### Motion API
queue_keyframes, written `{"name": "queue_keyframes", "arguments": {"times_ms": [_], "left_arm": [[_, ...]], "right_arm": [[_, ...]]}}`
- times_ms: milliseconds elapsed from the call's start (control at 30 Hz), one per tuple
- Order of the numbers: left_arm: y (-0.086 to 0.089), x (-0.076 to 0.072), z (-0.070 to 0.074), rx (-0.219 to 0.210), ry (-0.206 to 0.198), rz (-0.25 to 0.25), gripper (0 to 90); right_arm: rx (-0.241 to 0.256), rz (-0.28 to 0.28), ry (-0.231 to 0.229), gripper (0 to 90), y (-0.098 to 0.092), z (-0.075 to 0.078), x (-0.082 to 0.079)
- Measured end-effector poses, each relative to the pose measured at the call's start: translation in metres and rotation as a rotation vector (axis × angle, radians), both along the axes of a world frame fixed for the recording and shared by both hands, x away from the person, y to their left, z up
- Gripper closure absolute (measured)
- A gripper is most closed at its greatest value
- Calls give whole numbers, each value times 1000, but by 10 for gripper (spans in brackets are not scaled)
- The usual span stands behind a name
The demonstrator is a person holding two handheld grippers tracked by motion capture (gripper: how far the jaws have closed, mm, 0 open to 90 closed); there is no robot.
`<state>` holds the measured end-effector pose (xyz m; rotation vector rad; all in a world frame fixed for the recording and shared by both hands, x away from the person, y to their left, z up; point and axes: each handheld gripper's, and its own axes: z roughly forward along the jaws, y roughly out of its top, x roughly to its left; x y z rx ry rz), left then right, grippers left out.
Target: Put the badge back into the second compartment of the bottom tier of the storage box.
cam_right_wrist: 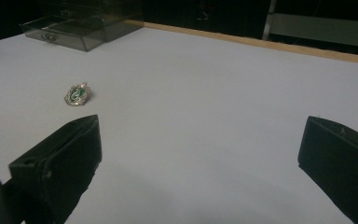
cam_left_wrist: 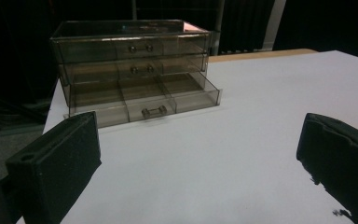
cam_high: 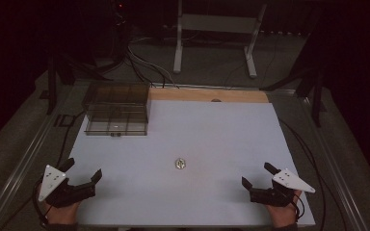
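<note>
Near the desk's (cam_high: pixel 212 125) front corners, both grippers sit wide open.
At its middle lies a green brooch (cam_high: pixel 180 163); the left gripper (cam_high: pixel 83 169) and right gripper (cam_high: pixel 256 175) hold nothing.

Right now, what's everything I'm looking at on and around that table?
Drawer box: one, clear smoky plastic, far left of table; bottom drawer pulled open.
Brooch: one, silver with green, middle of table.
Table: one, white top, wooden strip along the far edge.
White stand: one, on the floor beyond the table.
Cables: several, dark, floor behind.
Left gripper: black, open, near left.
Right gripper: black, open, near right.
</note>
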<state>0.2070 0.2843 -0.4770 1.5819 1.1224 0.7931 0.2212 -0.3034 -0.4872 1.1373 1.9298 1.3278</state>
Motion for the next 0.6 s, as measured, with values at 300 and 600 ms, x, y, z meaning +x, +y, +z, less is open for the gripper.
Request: {"name": "queue_keyframes", "arguments": {"times_ms": [300, 600], "left_arm": [[0, -2, 1, -2, -7, 9, 5], [0, -4, 6, -13, -7, 12, 5]], "right_arm": [[-3, 2, -8, 2, 1, 0, -1], [11, -8, -9, 2, 1, 0, -1]]}}
